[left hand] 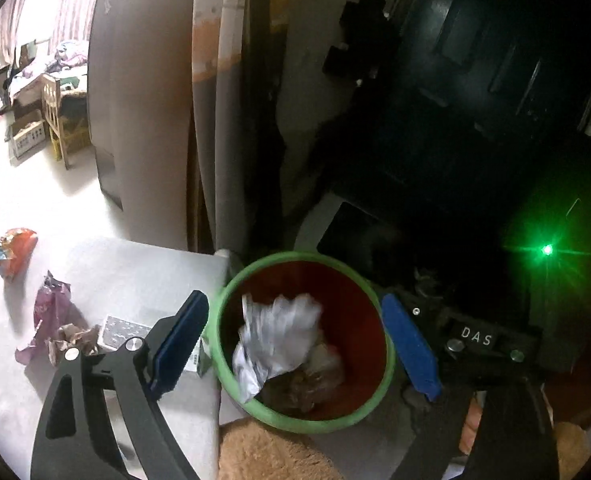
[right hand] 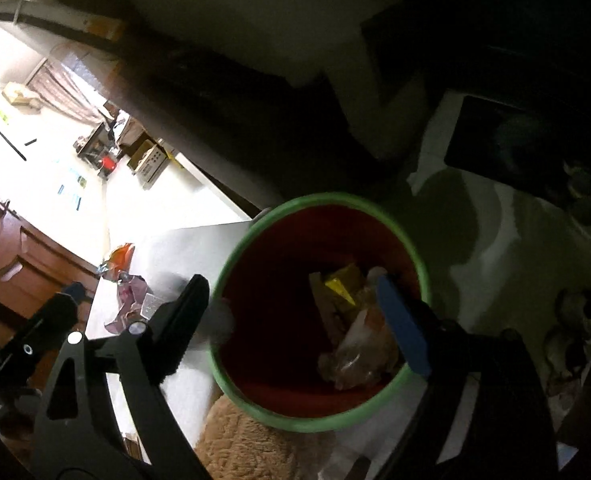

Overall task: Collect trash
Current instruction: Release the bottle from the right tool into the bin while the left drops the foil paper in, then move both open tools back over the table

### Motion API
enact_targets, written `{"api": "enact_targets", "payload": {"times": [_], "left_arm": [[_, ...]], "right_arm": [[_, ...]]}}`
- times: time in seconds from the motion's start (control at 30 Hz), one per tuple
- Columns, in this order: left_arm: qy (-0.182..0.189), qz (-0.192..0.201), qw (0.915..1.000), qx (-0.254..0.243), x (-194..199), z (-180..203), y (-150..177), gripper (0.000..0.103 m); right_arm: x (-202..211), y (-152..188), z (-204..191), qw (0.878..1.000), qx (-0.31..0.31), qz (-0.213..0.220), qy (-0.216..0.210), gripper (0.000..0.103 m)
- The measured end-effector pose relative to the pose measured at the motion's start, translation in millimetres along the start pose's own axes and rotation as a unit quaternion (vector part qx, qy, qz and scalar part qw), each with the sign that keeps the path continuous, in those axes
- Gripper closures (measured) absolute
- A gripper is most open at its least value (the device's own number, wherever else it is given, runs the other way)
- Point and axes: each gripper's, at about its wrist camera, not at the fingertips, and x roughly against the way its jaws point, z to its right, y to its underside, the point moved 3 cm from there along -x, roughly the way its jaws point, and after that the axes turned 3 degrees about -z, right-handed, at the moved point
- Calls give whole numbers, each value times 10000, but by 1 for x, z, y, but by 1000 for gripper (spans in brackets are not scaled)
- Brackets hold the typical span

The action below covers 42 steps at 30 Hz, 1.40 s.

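Observation:
A bin with a green rim (left hand: 295, 424) and a red inside stands on the pale floor. My left gripper (left hand: 295, 346) hangs open over its mouth, one blue pad on each side. Below it a crumpled silver-white wrapper (left hand: 275, 336) lies blurred inside the bin, touching neither pad. In the right wrist view my right gripper (right hand: 295, 320) is also open over the same bin (right hand: 295, 420), with nothing between its fingers. A yellow wrapper (right hand: 339, 284) and clear plastic (right hand: 355, 352) lie at the bottom. On the floor to the left are an orange snack bag (left hand: 13, 252), a purple wrapper (left hand: 51, 312), brown crumpled paper (left hand: 75, 340) and a small carton (left hand: 123, 330).
A tan fluffy mat (left hand: 263, 452) lies against the bin's near side. Behind the bin are a grey appliance (left hand: 143, 100), a dark door and a black box with a green light (left hand: 548, 249). A wooden cabinet (right hand: 23, 256) stands at the left of the right wrist view.

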Motion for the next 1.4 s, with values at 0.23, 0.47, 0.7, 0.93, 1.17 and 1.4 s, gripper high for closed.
{"api": "enact_targets", "payload": {"times": [0.23, 0.47, 0.7, 0.93, 1.17, 1.4], "left_arm": [[-383, -207, 9985, 321, 18, -39, 31, 18], [-983, -349, 9924, 655, 57, -94, 73, 18], [-1583, -266, 9812, 1072, 111, -152, 103, 18], [-2108, -37, 9589, 1897, 155, -216, 140, 18], [-2427, 295, 9314, 2696, 186, -265, 165, 18], [-2508, 319, 9176, 3069, 188, -286, 183, 18]], "right_arm": [[-6, 7, -30, 9996, 268, -104, -13, 17], [-37, 35, -90, 9942, 828, -633, -252, 16], [-82, 73, -149, 9811, 1397, -1270, -436, 16], [-121, 119, -225, 9534, 2278, -1889, -597, 16], [-137, 141, -254, 9421, 2566, -2097, -523, 12], [-148, 151, -254, 9418, 2362, -2353, -415, 10]]}}
